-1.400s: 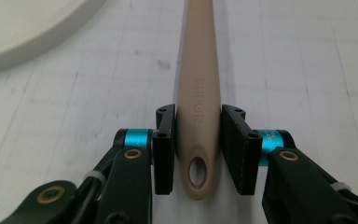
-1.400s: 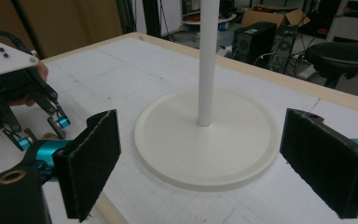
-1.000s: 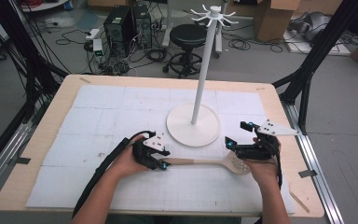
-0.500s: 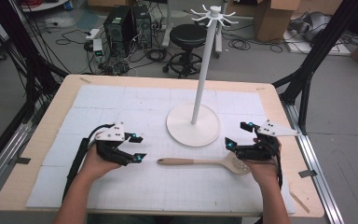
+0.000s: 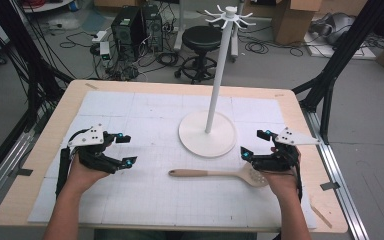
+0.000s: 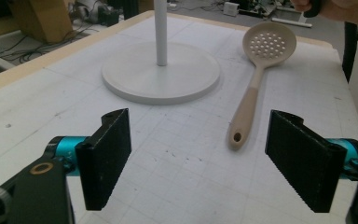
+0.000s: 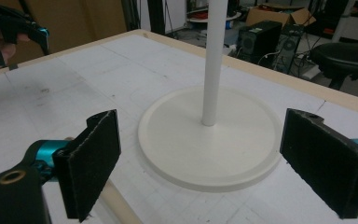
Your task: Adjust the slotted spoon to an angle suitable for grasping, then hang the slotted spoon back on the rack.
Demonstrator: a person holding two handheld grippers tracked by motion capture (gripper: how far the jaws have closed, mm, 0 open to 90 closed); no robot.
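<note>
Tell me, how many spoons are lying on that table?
1. A beige slotted spoon with a wooden handle lies on the white gridded mat, in front of the white hook stand's round base, its bowl by the right gripper.

Spoon bowl (image 5: pixel 252 175) partly hidden under right gripper (image 5: pixel 258 143) at about 4 o'clock of the stand base (image 5: pixel 207 134) in the high view. In the right gripper view, spoon handle (image 7: pixel 116 205) cut off by the bottom edge at 7 o'clock, stand pole (image 7: pixel 213 60) cut off at 12 o'clock, left gripper (image 7: pixel 9 32) cropped and blurred at 10 o'clock. In the left gripper view, pole (image 6: pixel 161 32) cut off at the top; a hand (image 6: pixel 349 9) cropped at 1 o'clock. Forearms cropped by the bottom edge in the high view.
</note>
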